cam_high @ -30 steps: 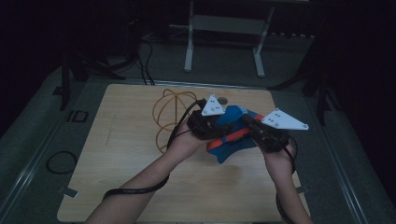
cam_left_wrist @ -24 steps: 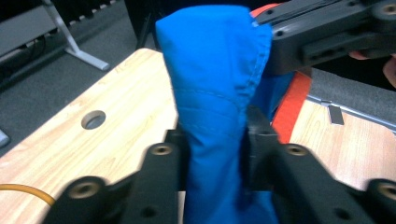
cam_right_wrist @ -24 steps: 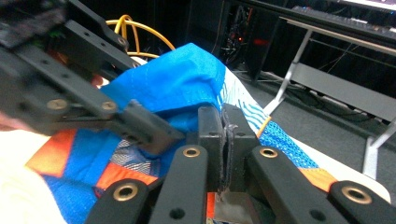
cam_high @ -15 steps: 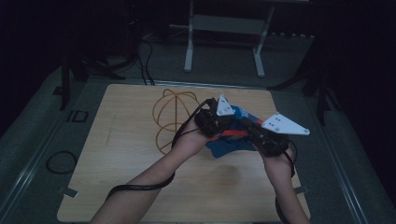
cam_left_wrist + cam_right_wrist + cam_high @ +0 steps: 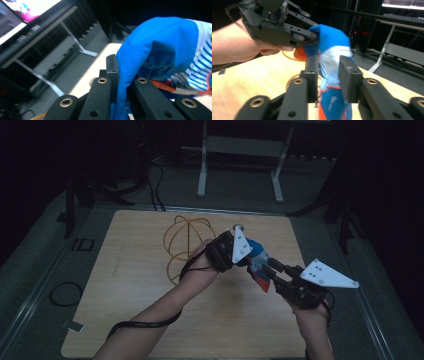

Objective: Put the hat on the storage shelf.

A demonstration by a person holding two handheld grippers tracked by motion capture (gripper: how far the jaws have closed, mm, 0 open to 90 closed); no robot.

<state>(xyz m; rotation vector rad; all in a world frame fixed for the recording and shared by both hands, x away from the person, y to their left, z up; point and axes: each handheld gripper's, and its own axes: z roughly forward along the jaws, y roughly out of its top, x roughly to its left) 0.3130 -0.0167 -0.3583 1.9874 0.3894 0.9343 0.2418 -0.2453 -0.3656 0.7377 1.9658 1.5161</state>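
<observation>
We hold the blue garment [image 5: 256, 256] lifted off the wooden table [image 5: 125, 310], between both tools: the left gripper [image 5: 119, 75] pinches its blue hem tight, the right gripper [image 5: 329, 72] closes on the striped part. If we pull apart too hard, the cloth may slip from one pair of jaws (no containers here, just the orange wire frame [image 5: 186, 239] lying nearby).

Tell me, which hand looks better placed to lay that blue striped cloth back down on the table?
Probably the right. Its tool grips the blue cloth at the lower end, nearer the wooden table; the left tool pinches the raised end.
</observation>
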